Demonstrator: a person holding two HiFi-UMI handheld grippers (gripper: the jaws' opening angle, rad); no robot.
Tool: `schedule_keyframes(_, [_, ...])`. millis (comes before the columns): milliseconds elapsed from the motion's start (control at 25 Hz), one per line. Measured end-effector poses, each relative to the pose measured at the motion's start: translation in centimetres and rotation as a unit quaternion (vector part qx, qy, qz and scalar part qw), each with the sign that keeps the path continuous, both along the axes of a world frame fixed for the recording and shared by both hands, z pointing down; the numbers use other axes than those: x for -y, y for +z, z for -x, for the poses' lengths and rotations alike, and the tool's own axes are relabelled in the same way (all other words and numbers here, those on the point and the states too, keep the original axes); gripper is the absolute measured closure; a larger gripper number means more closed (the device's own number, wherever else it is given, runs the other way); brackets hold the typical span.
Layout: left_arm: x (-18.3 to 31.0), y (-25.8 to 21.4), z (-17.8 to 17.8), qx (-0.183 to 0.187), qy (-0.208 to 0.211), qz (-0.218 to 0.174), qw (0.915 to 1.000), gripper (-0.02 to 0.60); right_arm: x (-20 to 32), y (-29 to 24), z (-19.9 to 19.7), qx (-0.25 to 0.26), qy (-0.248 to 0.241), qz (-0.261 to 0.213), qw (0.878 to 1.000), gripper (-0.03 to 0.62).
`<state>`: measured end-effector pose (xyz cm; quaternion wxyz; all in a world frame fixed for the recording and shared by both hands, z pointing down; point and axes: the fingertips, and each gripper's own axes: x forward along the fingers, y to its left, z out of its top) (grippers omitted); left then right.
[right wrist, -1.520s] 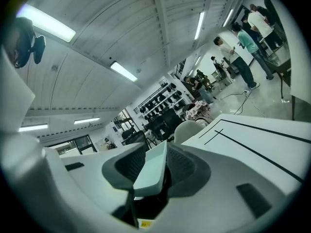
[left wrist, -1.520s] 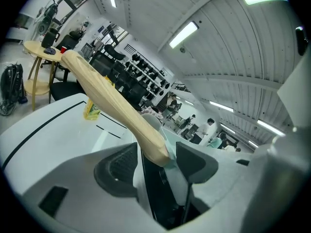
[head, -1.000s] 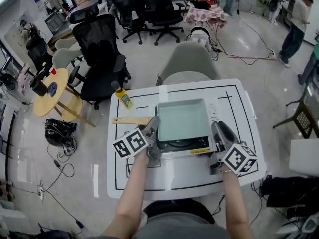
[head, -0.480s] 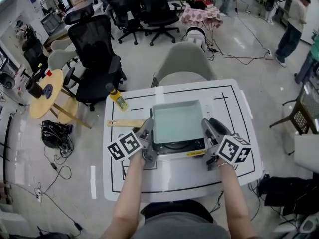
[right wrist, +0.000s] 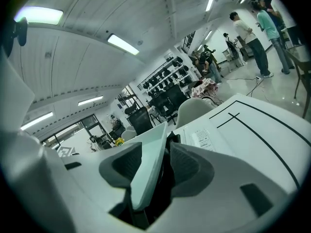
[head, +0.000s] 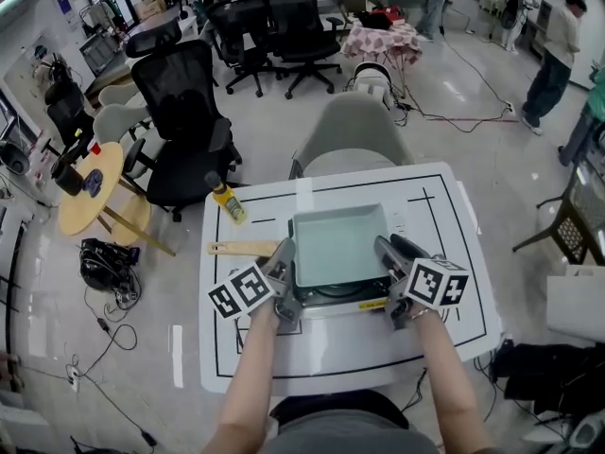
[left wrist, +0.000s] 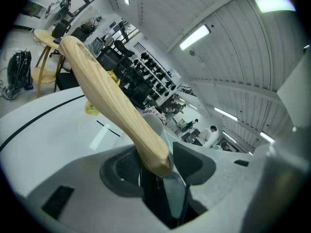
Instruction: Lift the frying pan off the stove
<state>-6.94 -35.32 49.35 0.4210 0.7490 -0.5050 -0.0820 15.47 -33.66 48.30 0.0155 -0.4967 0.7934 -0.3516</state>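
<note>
A square pale green frying pan (head: pixel 338 244) sits on a portable stove (head: pixel 354 296) in the middle of the white table (head: pixel 331 348). Its wooden handle (head: pixel 241 249) points left. My left gripper (head: pixel 286 258) is at the pan's left edge, where the handle joins it. In the left gripper view the wooden handle (left wrist: pixel 112 101) runs between the closing jaws of the left gripper (left wrist: pixel 163 166). My right gripper (head: pixel 389 252) straddles the pan's right rim. In the right gripper view that pale rim (right wrist: pixel 148 164) stands between the opening jaws of the right gripper (right wrist: pixel 159 168).
A yellow bottle (head: pixel 227 201) lies at the table's far left corner. A grey chair (head: pixel 354 135) stands behind the table and black office chairs (head: pixel 189 112) to the left. People (head: pixel 558 45) stand far off at the right.
Both grippers have moved forward and inward along the stove's sides until their jaws reached the pan's left and right edges. The pan has stayed on the stove.
</note>
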Motion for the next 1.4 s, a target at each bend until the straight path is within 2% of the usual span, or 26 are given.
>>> schedule_keyframes(320, [0.1,-0.1,0.0,0.001,0.004,0.002,1.0000,0.387,0.6,0.6,0.8,-0.019,-0.021,0.020,0.999,0.441])
schedule_keyframes(720, [-0.1,-0.1,-0.5,-0.002,0.003,0.004,1.0000,0.388,0.9,1.1,-0.2,-0.044,-0.008,0.032,0.999,0.554])
schedule_keyframes(1000, [-0.3,-0.2,-0.5,-0.001,0.004,0.006,1.0000,0.388,0.6,1.1,-0.3,-0.052,-0.003,0.036,0.998,0.556])
schedule_keyframes(1400, [-1.1,-1.1,-0.3,-0.009,0.010,-0.003,0.9999,0.388,0.0,-0.4,0.1,-0.022,-0.001,0.008,1.000,0.565])
